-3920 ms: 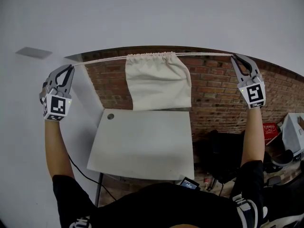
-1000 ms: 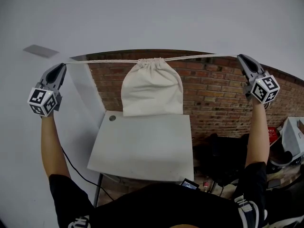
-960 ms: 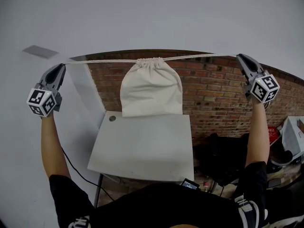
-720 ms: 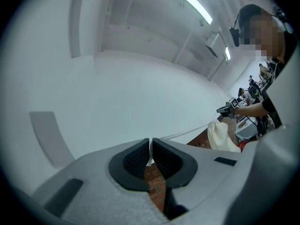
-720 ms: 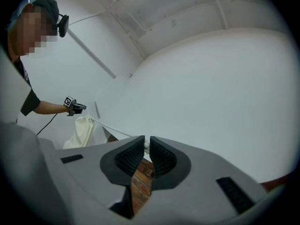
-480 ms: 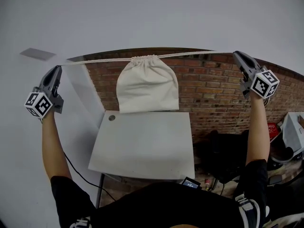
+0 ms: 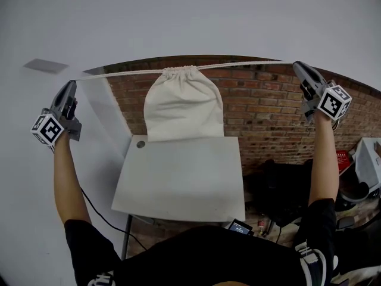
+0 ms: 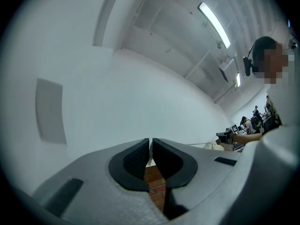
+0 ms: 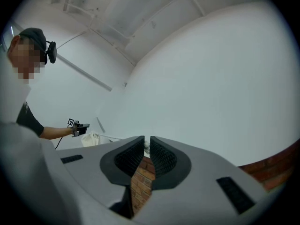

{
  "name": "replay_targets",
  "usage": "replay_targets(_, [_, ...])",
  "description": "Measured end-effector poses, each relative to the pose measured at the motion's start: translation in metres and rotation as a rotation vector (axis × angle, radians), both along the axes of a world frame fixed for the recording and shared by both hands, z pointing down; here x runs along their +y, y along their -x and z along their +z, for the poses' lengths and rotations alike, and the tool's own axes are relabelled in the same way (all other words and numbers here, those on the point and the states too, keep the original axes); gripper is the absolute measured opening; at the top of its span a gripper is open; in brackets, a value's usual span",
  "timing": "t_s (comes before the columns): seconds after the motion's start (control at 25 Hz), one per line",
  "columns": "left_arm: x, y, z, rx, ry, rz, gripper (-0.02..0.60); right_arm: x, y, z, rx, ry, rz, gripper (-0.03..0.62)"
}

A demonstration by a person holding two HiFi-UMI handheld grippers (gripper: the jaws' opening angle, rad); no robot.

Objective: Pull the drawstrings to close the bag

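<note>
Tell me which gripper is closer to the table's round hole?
Left. The left gripper is above-left of the hole; the right gripper is far across, beyond the bag. Both grip the drawstring.

Bright, even indoor light from a long ceiling lamp [image 8: 213,18]; bag [image 7: 181,106] evenly lit, shadows soft. Head view sharp, its edges bowed by fisheye; both gripper views ringed with black vignette
</note>
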State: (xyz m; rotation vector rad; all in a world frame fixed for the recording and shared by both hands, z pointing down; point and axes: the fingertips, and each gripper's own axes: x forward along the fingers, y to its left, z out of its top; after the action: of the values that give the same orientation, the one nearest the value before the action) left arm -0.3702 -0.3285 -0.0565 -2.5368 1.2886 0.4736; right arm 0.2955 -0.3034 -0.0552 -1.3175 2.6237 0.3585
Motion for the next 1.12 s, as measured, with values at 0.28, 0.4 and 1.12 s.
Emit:
replay_targets(0.28, [0.002,0.002,0.000,0.095,0.028,0.070,0.034,-0.001,0.001,0.006,-0.034,0.043,-0.039,0.044])
replay_targets(0.4, [0.003,0.001,0.000,0.095,0.024,0.075,0.034,0.000,-0.002,0.004,-0.052,0.047,-0.052,0.044])
replay_targets(1.12, [0.004,0.009,0.008,0.116,0.022,0.108,0.035,0.001,0.006,-0.004,-0.022,0.053,-0.039,0.044])
